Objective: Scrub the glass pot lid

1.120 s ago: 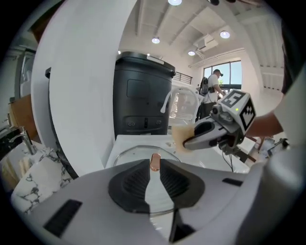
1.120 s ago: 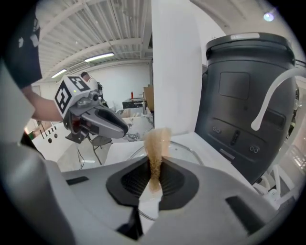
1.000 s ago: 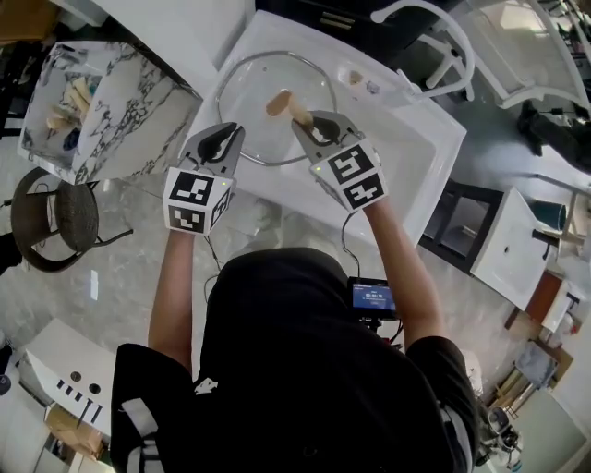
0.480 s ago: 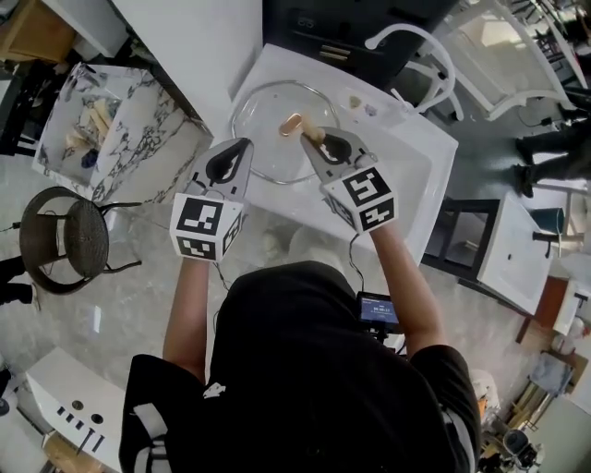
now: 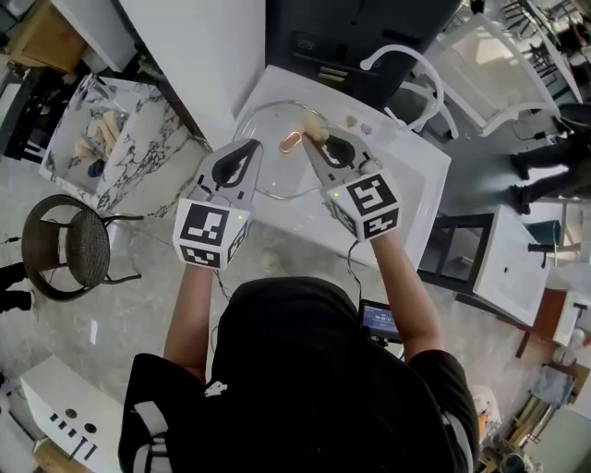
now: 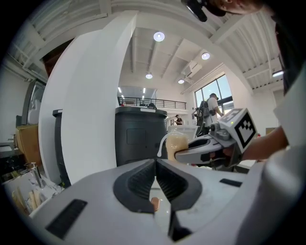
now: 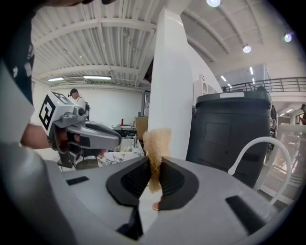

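Note:
The round glass pot lid [image 5: 277,175] lies in the white sink [image 5: 411,175], its copper-coloured knob [image 5: 290,141] facing up. My left gripper [image 5: 251,148] hovers over the lid's left rim, jaws shut, and I see nothing between them. My right gripper [image 5: 316,140] is over the lid's right side, shut on a tan sponge [image 5: 314,129]. In the right gripper view the sponge [image 7: 157,143] stands up out of the pinched jaws [image 7: 154,165]. In the left gripper view the shut jaws [image 6: 156,165] meet, with the knob [image 6: 154,203] showing below them.
A white curved faucet [image 5: 406,60] arches over the sink's far side, with a dark bin [image 5: 351,28] behind it. Small items [image 5: 355,120] sit on the sink ledge. A marble-patterned stand [image 5: 111,129] and a round stool [image 5: 65,245] are at the left.
Both grippers have risen above the sink. The lid and sink now look smaller and farther below. The sponge stays in the right jaws and the lid stays in the sink.

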The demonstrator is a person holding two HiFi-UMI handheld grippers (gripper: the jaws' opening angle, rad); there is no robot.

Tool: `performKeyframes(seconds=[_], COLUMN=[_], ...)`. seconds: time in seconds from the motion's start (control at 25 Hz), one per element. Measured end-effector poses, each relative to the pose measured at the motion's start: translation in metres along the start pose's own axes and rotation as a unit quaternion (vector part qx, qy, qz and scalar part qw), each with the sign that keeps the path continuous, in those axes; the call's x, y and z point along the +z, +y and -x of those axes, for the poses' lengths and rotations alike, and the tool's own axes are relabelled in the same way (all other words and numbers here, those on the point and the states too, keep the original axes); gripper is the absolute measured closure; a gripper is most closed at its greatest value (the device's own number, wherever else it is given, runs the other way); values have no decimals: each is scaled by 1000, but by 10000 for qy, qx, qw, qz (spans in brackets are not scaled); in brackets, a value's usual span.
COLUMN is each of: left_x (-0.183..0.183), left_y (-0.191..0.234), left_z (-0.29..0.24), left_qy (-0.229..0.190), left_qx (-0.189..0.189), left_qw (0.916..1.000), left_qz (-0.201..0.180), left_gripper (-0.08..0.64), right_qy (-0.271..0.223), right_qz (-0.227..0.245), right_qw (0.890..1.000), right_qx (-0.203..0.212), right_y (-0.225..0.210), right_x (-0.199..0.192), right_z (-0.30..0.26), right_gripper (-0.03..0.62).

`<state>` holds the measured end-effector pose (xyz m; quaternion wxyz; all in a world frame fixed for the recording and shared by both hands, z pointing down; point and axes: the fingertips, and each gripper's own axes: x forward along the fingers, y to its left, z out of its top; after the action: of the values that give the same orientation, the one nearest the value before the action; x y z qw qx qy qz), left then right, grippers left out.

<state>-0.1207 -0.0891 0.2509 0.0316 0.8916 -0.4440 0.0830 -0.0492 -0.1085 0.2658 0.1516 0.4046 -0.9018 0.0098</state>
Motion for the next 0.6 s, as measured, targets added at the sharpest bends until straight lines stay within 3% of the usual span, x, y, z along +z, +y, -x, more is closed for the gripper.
performKeyframes(seconds=[0.6], left_x=[52], left_y=[-71], left_z=[32], left_qy=[-457], left_qx=[392], left_qw=[9980], left_qz=[-212], left_gripper=[547], right_qy=[-528], right_qz=[85], right_qw=[9985], right_qx=[122], right_y=[7], right_x=[32], right_z=[89], right_gripper=[569])
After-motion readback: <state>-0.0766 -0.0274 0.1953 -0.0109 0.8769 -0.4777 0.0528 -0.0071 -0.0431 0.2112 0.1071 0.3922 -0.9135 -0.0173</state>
